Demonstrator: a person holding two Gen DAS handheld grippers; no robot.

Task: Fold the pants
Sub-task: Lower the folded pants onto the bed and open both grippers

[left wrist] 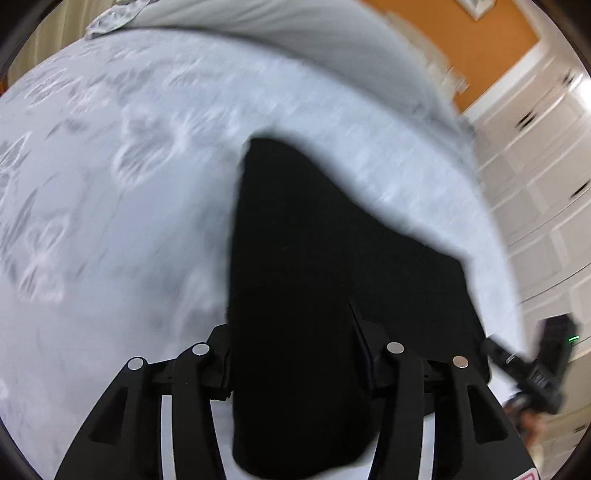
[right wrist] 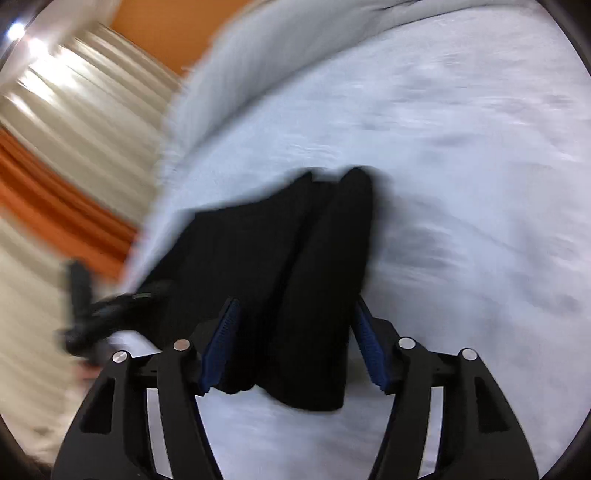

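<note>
Black pants (left wrist: 314,240) lie folded into a long stack on a pale patterned bedspread (left wrist: 110,192). My left gripper (left wrist: 295,325) points down at them. Its jaws stand apart with the dark cloth filling the gap, and the cloth's edge runs straight past the finger, unpinched. In the right wrist view the pants (right wrist: 295,258) show two long folds. My right gripper (right wrist: 295,306) straddles their near end, and a sliver of space shows at the right-hand blue pad (right wrist: 369,350). Each view shows the other gripper blurred at the bed's edge: the right gripper (left wrist: 535,365) and the left gripper (right wrist: 92,314).
The bedspread (right wrist: 461,147) spreads wide around the pants. A grey pillow or cover (left wrist: 295,33) lies at the far end. Past the bed's edge are white panelled cabinets (left wrist: 543,192), an orange wall (left wrist: 480,48) and pale curtains (right wrist: 74,122).
</note>
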